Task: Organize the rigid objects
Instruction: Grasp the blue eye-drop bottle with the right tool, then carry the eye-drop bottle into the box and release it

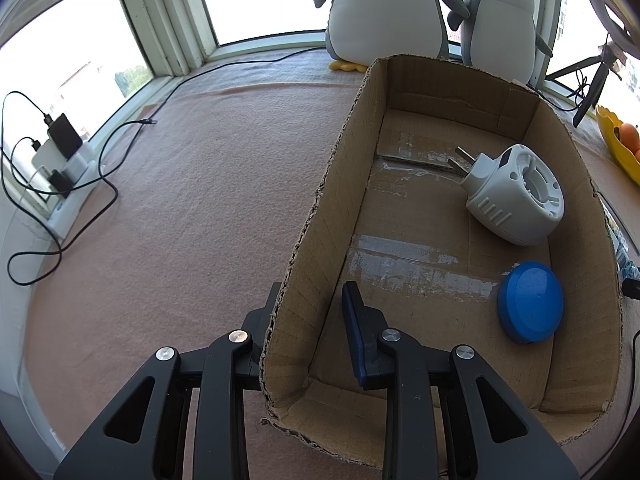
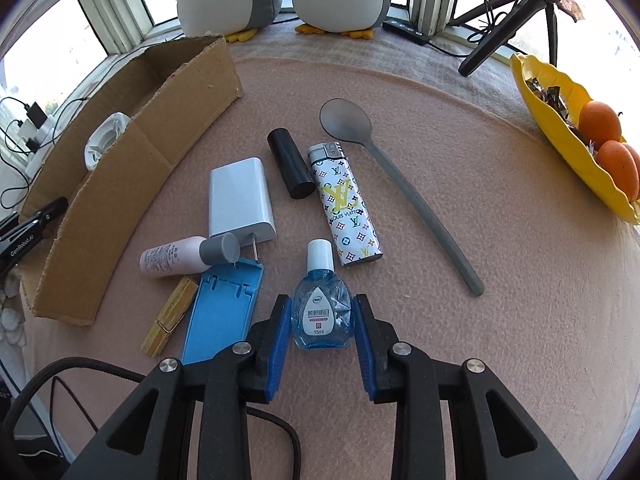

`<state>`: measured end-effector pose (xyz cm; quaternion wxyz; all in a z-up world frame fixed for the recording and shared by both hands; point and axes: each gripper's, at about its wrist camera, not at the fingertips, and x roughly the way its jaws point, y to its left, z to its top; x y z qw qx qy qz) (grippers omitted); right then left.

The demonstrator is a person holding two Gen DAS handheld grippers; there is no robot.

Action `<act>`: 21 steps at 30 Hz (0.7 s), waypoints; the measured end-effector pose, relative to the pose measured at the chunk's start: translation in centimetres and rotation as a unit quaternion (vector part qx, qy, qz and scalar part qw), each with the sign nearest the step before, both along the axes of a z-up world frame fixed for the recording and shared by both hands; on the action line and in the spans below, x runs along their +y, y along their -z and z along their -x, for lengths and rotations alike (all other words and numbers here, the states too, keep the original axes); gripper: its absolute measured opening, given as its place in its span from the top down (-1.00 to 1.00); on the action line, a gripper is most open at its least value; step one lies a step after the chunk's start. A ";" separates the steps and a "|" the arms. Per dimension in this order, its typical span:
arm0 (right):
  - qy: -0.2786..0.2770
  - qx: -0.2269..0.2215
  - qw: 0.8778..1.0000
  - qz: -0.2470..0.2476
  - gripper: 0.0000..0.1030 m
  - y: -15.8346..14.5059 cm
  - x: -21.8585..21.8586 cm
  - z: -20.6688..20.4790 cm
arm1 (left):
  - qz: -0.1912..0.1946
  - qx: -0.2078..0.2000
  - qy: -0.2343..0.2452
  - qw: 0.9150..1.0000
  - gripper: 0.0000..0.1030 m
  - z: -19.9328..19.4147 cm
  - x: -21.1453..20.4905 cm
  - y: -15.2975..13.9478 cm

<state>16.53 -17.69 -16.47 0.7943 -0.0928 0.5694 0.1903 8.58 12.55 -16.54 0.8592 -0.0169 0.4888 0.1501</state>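
Observation:
My left gripper (image 1: 314, 300) is shut on the near left wall of an open cardboard box (image 1: 576, 184), one finger outside and one inside. In the box lie a white plug-in device (image 1: 516, 196) and a blue round disc (image 1: 530, 302). My right gripper (image 2: 322, 312) points down at a small blue eye-drop bottle (image 2: 322, 320) lying on the pink cloth, its blue pads against the bottle's sides. Beyond it lie a patterned lighter (image 2: 346, 208), a grey spoon (image 2: 400, 184), a black cylinder (image 2: 290, 168), a white charger (image 2: 240, 196), a pink bottle (image 2: 172, 258), a blue plastic case (image 2: 222, 312) and a wooden clothespin (image 2: 170, 316).
Two plush penguins (image 1: 384, 8) stand by the window behind the box. A yellow dish with oranges (image 2: 560, 112) sits at the right, next to a black tripod (image 2: 504, 28). A power strip with chargers and cables (image 1: 60, 168) lies at the far left. A dark cable (image 2: 120, 376) runs under my right gripper.

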 end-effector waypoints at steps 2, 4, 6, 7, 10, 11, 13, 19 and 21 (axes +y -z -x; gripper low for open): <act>0.007 0.000 1.000 -0.007 0.47 -0.1 -0.4 0.3 | 0.000 0.000 0.000 1.000 0.49 0.0 0.0 0.0; 0.013 0.000 1.000 -0.013 0.46 -0.4 -0.7 0.5 | 0.000 0.000 0.000 1.000 0.49 0.0 0.0 0.0; 0.017 -0.003 1.000 -0.017 0.47 -0.8 -0.9 0.9 | 0.000 0.000 0.000 1.000 0.49 0.0 0.0 0.0; 0.018 -0.005 1.000 -0.019 0.47 -1.0 -1.0 1.0 | 0.000 0.000 0.000 1.000 0.49 0.0 0.0 0.0; 0.020 -0.011 0.999 -0.029 0.46 -1.9 -1.0 1.4 | 0.000 0.000 0.000 1.000 0.49 0.0 0.0 0.0; 0.019 -0.014 0.999 -0.033 0.46 -2.3 -1.0 1.5 | 0.000 0.000 0.000 1.000 0.49 0.0 0.0 0.0; 0.016 -0.019 0.999 -0.042 0.47 -3.2 -0.6 1.7 | 0.000 0.000 0.000 1.000 0.49 0.0 0.0 0.0; -0.007 -0.039 0.997 -0.069 0.46 -5.9 1.5 2.4 | 0.001 0.000 -0.001 1.000 0.49 -0.1 0.0 0.1; -0.019 -0.042 0.996 -0.079 0.46 -6.7 2.6 2.7 | 0.002 -0.001 -0.001 1.000 0.49 -0.1 0.0 0.1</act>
